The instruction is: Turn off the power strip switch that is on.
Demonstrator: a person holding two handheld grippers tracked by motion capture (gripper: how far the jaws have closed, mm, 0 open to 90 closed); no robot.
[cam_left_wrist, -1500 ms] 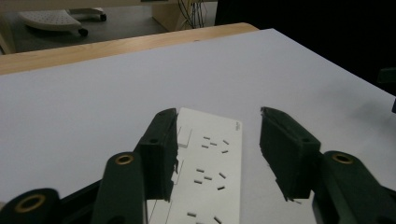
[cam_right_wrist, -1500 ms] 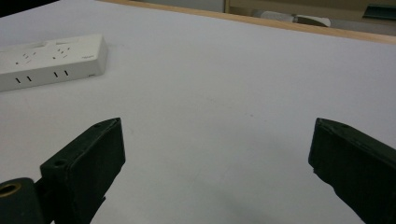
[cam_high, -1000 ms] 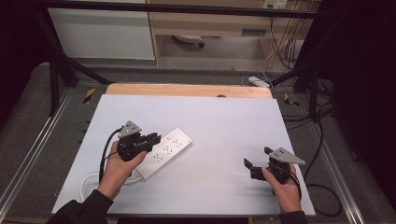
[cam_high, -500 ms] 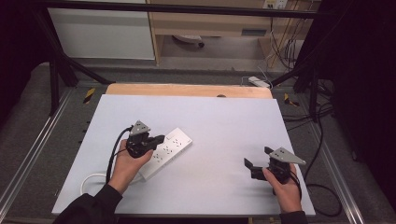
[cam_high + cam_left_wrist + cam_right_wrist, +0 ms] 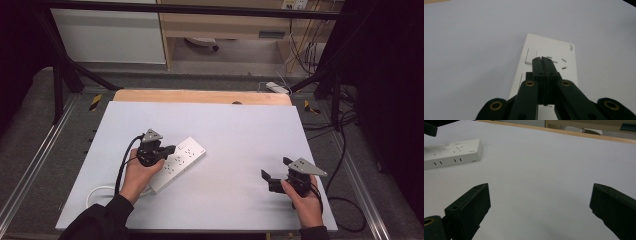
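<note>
A white power strip (image 5: 182, 157) lies slanted on the white table top (image 5: 240, 135), left of centre. My left gripper (image 5: 170, 149) is over the strip's near half with its jaws pressed together and nothing between them. In the left gripper view the joined tips (image 5: 541, 60) sit just right of the strip's rocker switch (image 5: 531, 56), above the strip's socket face (image 5: 560, 48); I cannot tell whether they touch it. My right gripper (image 5: 276, 168) rests at the table's near right, open and empty. Its own view (image 5: 540, 192) looks across bare table toward the power strip (image 5: 451, 152).
The strip's white cable (image 5: 100, 192) loops toward the near left edge under the left forearm. A wooden board (image 5: 200, 96) borders the table's far edge. Metal rails run along both sides, and cables and another power strip (image 5: 276, 87) lie on the floor beyond.
The left hand has shifted right and lower, onto the power strip, and its jaws have come fully together. The right hand has not moved.
</note>
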